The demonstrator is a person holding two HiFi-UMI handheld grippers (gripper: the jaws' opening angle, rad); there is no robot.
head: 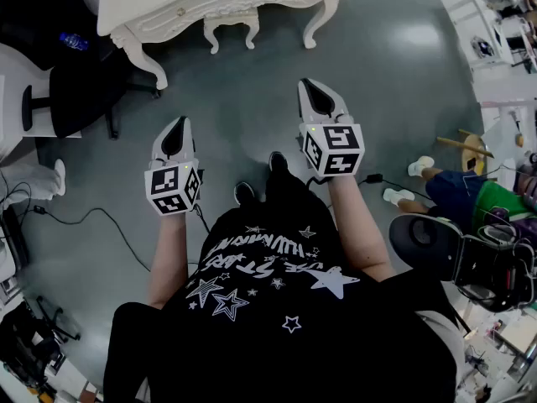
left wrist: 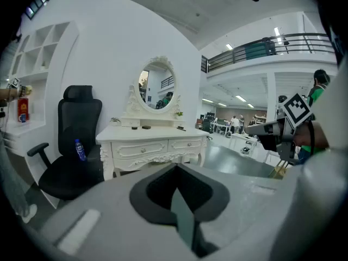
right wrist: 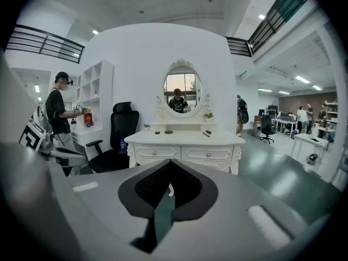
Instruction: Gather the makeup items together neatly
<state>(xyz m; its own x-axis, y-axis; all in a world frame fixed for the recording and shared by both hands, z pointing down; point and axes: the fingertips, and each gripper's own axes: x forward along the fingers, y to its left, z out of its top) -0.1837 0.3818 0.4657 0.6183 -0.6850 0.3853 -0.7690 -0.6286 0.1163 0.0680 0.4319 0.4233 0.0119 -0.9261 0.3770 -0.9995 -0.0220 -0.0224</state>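
Observation:
Several small dark makeup items (right wrist: 168, 131) lie scattered on the top of a white dressing table (right wrist: 185, 145), below its oval mirror (right wrist: 182, 91). They also show as small dark items (left wrist: 145, 127) on the dressing table (left wrist: 152, 145) in the left gripper view. In the head view the dressing table (head: 168, 2) is at the far edge, well ahead of both grippers. My left gripper (head: 177, 124) and my right gripper (head: 313, 85) hang over the floor, both shut with nothing held. Seen along their own jaws, the left gripper (left wrist: 175, 170) and the right gripper (right wrist: 169, 165) each show pads pressed together.
A black office chair (head: 75, 91) with a blue bottle (head: 74, 40) on its seat stands left of the table. A white stool (head: 231, 25) is tucked beneath it. Cables (head: 92, 217) trail on the floor at left. A seated person (head: 453, 191) is at right.

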